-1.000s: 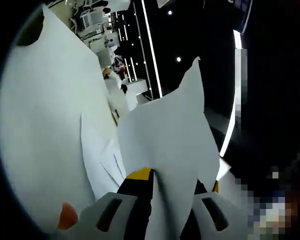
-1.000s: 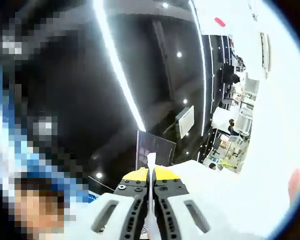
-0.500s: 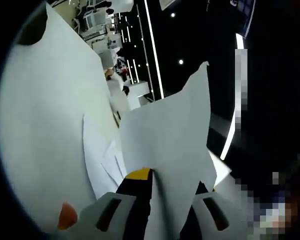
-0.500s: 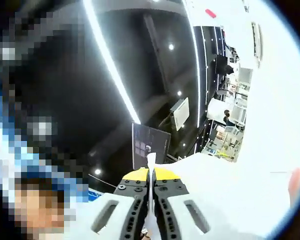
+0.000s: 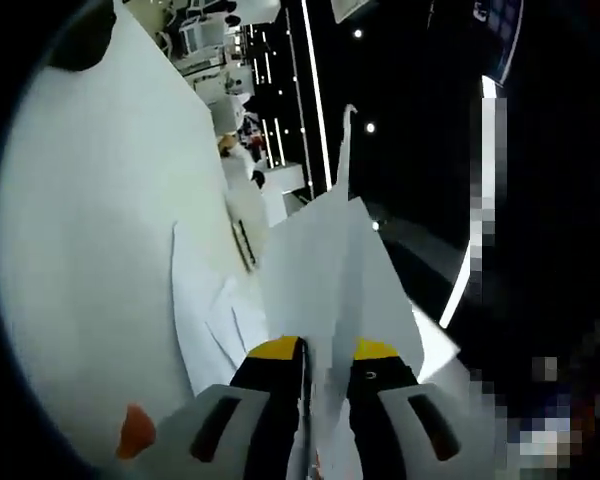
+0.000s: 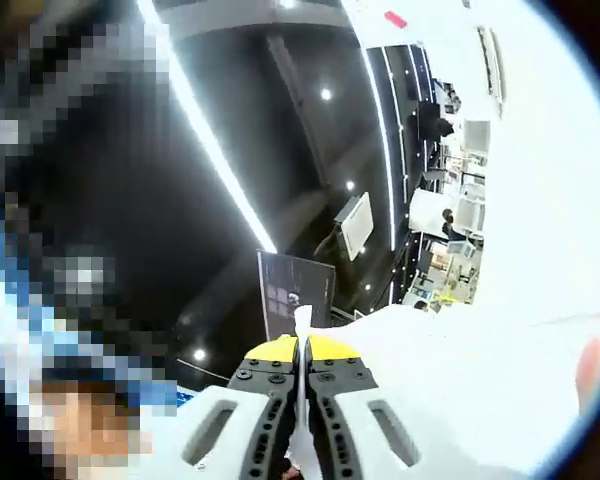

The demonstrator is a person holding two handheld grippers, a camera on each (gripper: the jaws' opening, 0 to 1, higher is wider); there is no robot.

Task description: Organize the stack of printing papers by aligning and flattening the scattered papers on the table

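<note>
Left gripper pinches papers; loose sheets beside.

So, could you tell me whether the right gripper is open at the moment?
No, in the right gripper view the right gripper has its yellow-tipped fingers pressed together on a thin edge of white paper.

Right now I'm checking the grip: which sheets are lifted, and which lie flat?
The sheets pinched in the left gripper stand up off the table; the others lie flat beside it.
</note>
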